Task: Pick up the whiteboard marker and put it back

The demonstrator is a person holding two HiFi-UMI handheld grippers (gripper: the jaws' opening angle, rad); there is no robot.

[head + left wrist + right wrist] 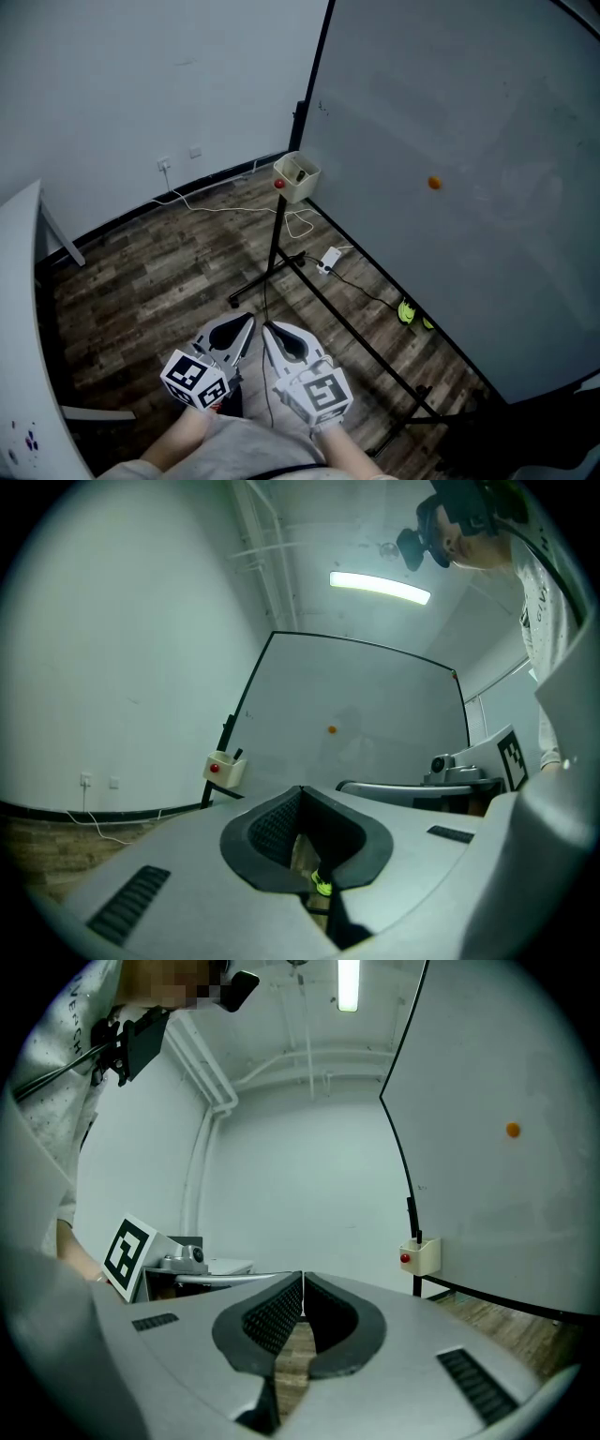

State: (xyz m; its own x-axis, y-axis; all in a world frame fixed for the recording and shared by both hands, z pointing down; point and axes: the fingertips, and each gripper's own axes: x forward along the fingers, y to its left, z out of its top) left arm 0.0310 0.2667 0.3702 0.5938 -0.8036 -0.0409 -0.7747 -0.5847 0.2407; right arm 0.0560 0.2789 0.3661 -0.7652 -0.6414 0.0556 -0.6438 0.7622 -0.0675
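A cream holder box [297,178] with a red knob hangs at the lower left corner of the whiteboard [469,141]. A dark marker [236,753] sticks up out of that box, and it also shows in the right gripper view as the marker [419,1237]. My left gripper [248,322] and right gripper [266,328] are held side by side low in the head view, well short of the box. Both are shut with nothing between their pads. The left gripper [302,789] and the right gripper [303,1279] point toward the board.
The whiteboard stands on a black frame with legs [375,352] across the wood floor. An orange dot [434,183] sits on the board. A power strip [330,258], a white cable and a yellow-green object [406,311] lie under it. A white table [19,328] is at left.
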